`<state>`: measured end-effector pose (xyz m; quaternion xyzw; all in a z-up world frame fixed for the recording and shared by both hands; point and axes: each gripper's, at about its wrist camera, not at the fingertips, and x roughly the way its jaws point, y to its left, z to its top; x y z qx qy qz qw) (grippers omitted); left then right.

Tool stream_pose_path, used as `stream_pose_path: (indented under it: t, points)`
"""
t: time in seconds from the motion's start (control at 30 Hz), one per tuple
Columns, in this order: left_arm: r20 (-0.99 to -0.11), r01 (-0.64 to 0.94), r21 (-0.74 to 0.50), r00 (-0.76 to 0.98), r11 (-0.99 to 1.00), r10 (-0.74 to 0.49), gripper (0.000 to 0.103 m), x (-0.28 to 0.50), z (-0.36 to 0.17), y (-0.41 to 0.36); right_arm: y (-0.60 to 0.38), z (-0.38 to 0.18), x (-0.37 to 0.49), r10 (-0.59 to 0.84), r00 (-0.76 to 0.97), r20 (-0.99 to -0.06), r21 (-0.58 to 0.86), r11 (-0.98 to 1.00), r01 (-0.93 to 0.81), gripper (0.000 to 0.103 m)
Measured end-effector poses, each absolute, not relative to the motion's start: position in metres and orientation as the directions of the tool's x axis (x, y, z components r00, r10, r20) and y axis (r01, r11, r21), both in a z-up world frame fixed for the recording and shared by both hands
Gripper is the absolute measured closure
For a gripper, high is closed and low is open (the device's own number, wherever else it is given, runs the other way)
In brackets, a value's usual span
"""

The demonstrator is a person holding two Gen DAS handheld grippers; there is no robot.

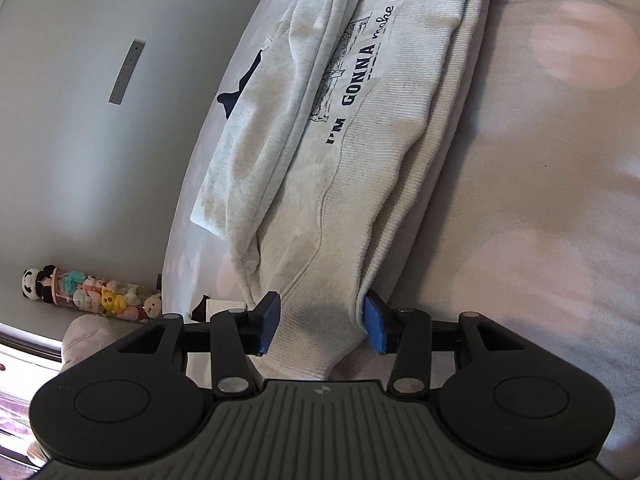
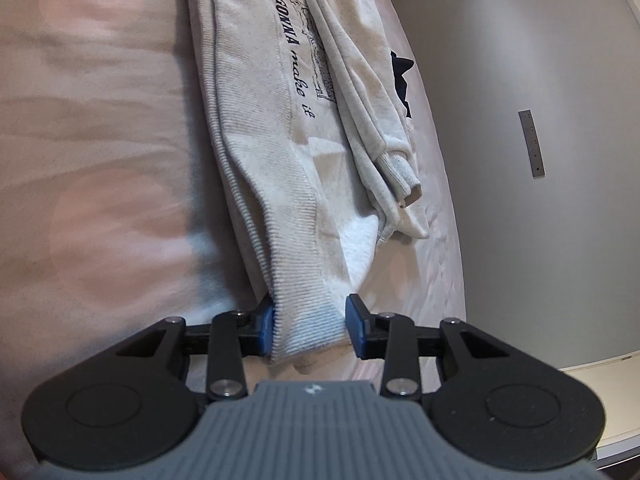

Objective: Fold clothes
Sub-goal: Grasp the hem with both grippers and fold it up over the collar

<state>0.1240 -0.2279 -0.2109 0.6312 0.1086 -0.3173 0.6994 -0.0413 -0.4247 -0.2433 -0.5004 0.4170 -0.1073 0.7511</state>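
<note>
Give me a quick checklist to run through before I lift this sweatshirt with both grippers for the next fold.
1. Left hand-held gripper has fabric of the light grey printed sweatshirt between its blue pads: ok, though whether the pads pinch firmly: cannot tell.
2. Right hand-held gripper has the ribbed hem between its pads: ok; one pad seems to stand slightly off the cloth.
3. Sleeve with ribbed cuff lies folded on the body: ok.
4. Sweatshirt lies fully on the pale pink bed sheet: ok.
5. Both grippers hold the same layers: cannot tell.
</note>
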Motion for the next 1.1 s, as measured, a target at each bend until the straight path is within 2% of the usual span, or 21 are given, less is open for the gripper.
stream_pose_path:
  t: [0.1,0.17,0.2,0.27,0.33,0.37,0.47,0.7,0.93,1.1]
  points:
    - [-0.553,0.583,0.813,0.774,0.005,-0.310,0.063,0.124,-0.210,-0.230,-0.424,-0.243,-0.042,-0.585,0.638,-0.500,-0.849,0.477,-0.228,0.071]
    - [-0.557,0.594,0.804,0.768,0.026,-0.315,0.074,0.125,-0.207,-0.230,-0.423,-0.241,-0.043,-0.582,0.648,-0.492,-0.850,0.483,-0.211,0.081]
    - [-0.560,0.600,0.799,0.766,0.037,-0.317,0.077,0.126,-0.206,-0.231,-0.422,-0.240,-0.043,-0.577,0.651,-0.493,-0.847,0.490,-0.208,0.084]
    - [-0.564,0.611,0.790,0.760,0.058,-0.323,0.091,0.127,-0.203,-0.232,-0.423,-0.241,-0.043,-0.571,0.651,-0.500,-0.841,0.501,-0.207,0.090]
    - [-0.568,0.622,0.779,0.755,0.080,-0.328,0.093,0.128,-0.201,-0.232,-0.424,-0.240,-0.043,-0.572,0.654,-0.495,-0.840,0.509,-0.191,0.092]
    - [-0.570,0.627,0.774,0.752,0.090,-0.331,0.098,0.129,-0.199,-0.233,-0.425,-0.238,-0.043,-0.573,0.658,-0.489,-0.840,0.511,-0.180,0.094]
    - [-0.575,0.642,0.757,0.744,0.124,-0.340,0.099,0.131,-0.195,-0.234,-0.426,-0.233,-0.043,-0.571,0.679,-0.461,-0.846,0.513,-0.143,0.096]
    - [-0.480,0.623,0.695,0.774,0.359,-0.413,0.100,0.136,-0.129,-0.221,-0.426,-0.196,-0.054,-0.570,0.735,-0.368,-0.851,0.525,-0.019,0.096]
    - [-0.375,0.567,0.727,0.801,0.387,-0.468,0.100,0.145,-0.065,-0.222,-0.433,-0.120,-0.049,-0.566,0.772,-0.288,-0.827,0.553,0.097,0.096]
    - [-0.353,0.556,0.742,0.799,0.374,-0.487,0.100,0.176,-0.023,-0.242,-0.453,-0.071,-0.021,-0.560,0.774,-0.296,-0.809,0.578,0.108,0.096]
